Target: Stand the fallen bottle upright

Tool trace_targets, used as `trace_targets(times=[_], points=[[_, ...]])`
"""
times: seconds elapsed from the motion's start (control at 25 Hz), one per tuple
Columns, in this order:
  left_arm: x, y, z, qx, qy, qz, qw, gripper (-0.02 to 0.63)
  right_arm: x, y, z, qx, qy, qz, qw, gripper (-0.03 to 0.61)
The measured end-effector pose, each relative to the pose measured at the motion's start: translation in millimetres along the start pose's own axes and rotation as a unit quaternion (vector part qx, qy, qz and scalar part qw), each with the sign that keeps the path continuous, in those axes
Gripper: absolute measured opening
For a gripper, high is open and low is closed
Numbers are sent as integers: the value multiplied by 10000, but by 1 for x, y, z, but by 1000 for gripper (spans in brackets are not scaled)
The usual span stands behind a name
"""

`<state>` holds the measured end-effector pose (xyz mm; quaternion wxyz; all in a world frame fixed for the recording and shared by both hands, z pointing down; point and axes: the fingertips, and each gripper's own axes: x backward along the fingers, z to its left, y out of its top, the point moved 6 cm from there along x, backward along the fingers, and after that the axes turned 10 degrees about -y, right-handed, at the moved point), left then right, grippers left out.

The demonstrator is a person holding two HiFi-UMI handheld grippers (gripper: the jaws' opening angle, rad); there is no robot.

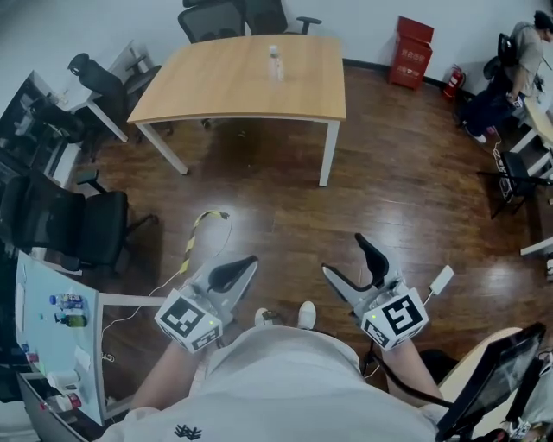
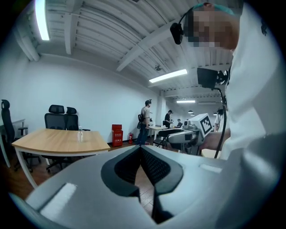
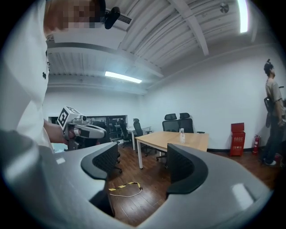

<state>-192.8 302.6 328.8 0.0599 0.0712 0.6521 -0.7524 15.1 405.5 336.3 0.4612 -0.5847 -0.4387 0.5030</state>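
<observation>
My left hand-held gripper (image 1: 249, 262) is out in front of me at waist height, jaws pressed together with nothing in them. My right hand-held gripper (image 1: 343, 253) is level beside it, jaws wide apart, and all I see through the gap is bare floor (image 1: 389, 190). Both are empty and pointing forward.

Just ahead of the left one a yellow-and-black strip (image 1: 200, 226) lies curled on the boards. It's a thing to step past rather than over.

Well beyond both jaws stands the desk (image 1: 225, 86), and on its far half is the bottle (image 1: 275, 62), clear and small from here. As far as I can tell it's already on its base, not lying down, so I wouldn't rush a grab.

I reckon the best move is to close the distance and check it up close. If it does need righting, the open right jaws should come in level and take it around the middle. The left stays clear so it doesn't knock the bottle. Behind the desk, the chairs (image 1: 212, 19) are out of my way.
</observation>
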Motion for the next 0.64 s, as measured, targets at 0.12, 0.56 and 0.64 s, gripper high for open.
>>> trace_targets(times=[0.12, 0.56, 0.64], points=[[12, -3, 1, 128, 48, -31, 9999, 0, 0, 7, 7, -19, 5, -4, 10000, 347], [16, -2, 10, 94, 79, -38, 9999, 0, -11, 14, 3, 100, -26, -24, 9999, 339], [15, -2, 12, 81, 86, -20, 9999, 0, -13, 12, 1, 90, -38, -18, 10000, 334]])
